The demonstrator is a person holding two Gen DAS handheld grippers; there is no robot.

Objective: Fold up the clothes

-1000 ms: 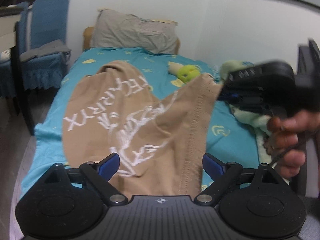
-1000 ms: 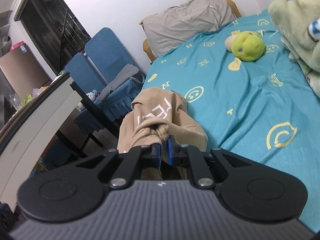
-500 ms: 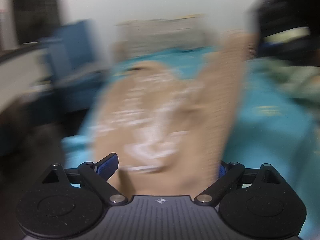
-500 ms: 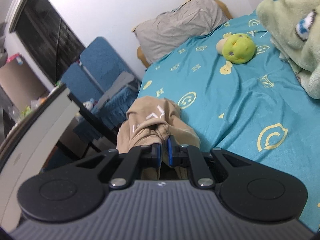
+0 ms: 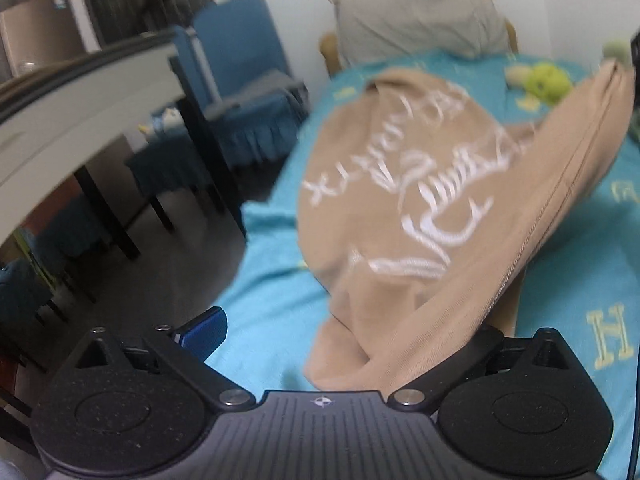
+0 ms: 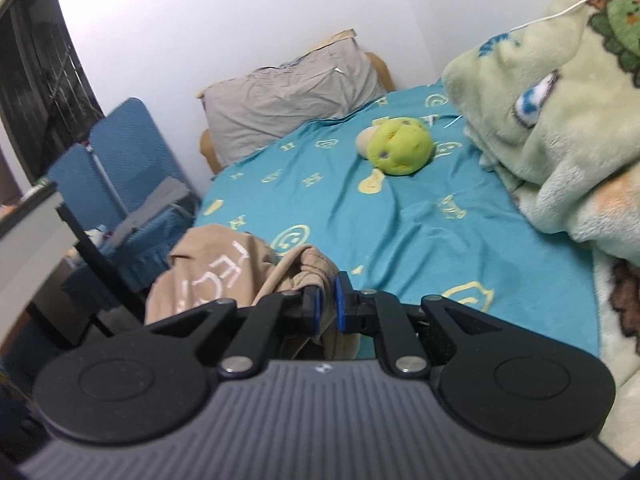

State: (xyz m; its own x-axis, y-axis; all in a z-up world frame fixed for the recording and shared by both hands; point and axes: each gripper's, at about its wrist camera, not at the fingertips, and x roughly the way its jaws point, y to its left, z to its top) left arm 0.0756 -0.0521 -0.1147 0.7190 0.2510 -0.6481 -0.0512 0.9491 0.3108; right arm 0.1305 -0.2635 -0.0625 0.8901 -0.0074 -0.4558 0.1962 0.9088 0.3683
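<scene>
A tan T-shirt (image 5: 400, 208) with white lettering lies on the teal bed sheet (image 5: 272, 304), one hemmed edge lifted up toward the upper right. My left gripper (image 5: 340, 328) is open; the cloth drapes over its right finger and the left blue pad (image 5: 204, 330) is bare. My right gripper (image 6: 325, 304) is shut on a bunched fold of the same tan shirt (image 6: 224, 264), holding it above the sheet (image 6: 420, 216).
A grey pillow (image 6: 292, 92) lies at the headboard. A green plush toy (image 6: 400, 146) sits mid-bed. A pale green blanket (image 6: 560, 128) is piled at the right. Blue chairs (image 5: 244, 92) and a white table (image 5: 76, 108) stand left of the bed.
My right gripper has lifted the shirt's edge higher and toward the right. My left gripper has swung left, so the cloth now lies over its right finger.
</scene>
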